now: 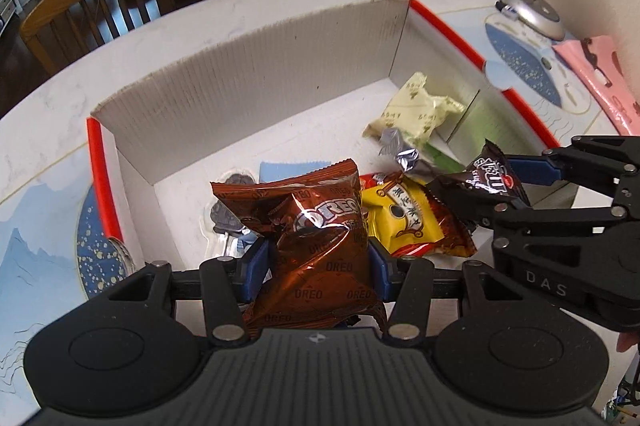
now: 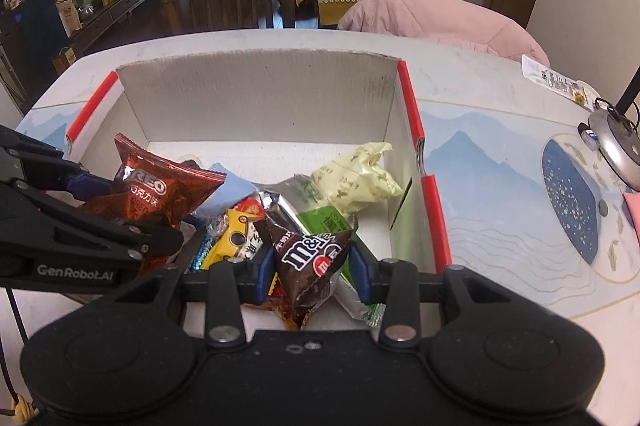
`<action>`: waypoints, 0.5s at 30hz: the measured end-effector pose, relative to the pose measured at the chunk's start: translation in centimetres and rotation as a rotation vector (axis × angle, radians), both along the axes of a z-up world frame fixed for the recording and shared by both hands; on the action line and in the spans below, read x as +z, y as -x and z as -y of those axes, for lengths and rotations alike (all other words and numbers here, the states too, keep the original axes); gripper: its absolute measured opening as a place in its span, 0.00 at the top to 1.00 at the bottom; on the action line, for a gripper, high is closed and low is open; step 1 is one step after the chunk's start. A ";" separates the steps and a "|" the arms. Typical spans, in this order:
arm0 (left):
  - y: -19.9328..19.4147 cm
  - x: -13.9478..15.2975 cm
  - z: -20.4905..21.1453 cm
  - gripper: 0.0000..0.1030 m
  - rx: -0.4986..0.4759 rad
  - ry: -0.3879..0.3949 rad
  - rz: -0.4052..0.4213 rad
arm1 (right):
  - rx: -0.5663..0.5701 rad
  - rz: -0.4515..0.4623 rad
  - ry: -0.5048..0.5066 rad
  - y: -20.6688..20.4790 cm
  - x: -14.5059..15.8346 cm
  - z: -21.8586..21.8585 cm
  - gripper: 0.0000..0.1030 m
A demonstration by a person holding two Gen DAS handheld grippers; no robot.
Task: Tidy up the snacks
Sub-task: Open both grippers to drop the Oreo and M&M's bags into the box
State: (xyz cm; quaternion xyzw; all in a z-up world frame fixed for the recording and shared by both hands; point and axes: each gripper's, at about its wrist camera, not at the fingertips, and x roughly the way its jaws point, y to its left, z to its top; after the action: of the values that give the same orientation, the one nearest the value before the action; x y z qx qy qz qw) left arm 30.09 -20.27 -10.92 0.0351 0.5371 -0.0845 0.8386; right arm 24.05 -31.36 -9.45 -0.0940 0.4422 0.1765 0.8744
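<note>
Crinkly brown foil of the Oreo packet (image 1: 320, 246) is pinched by the left gripper (image 1: 318, 260) above the cardboard box (image 1: 256, 74). M&M's bag (image 2: 312, 262) is clamped by the right gripper (image 2: 312, 268). Both packets are judged light, slippery and crushable; a hold at mid-body is advised.

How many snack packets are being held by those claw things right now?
2. The left gripper clamps the brown foil Oreo packet; the right gripper clamps the dark brown M&M's packet. Both hang over the white cardboard box.
</note>
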 end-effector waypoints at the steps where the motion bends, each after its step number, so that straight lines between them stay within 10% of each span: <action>1: 0.0 -0.2 0.0 0.51 -0.001 -0.002 -0.005 | 0.001 -0.004 -0.003 -0.2 0.0 0.0 0.64; 15: 0.5 -0.7 0.0 0.44 -0.011 0.004 -0.006 | -0.001 -0.035 -0.006 0.0 -0.2 0.1 0.60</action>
State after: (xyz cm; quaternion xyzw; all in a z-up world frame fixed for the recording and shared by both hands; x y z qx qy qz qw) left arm 29.58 -20.30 -11.63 0.0361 0.5393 -0.0900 0.8365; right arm 24.06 -31.45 -9.69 -0.0882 0.4570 0.1790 0.8668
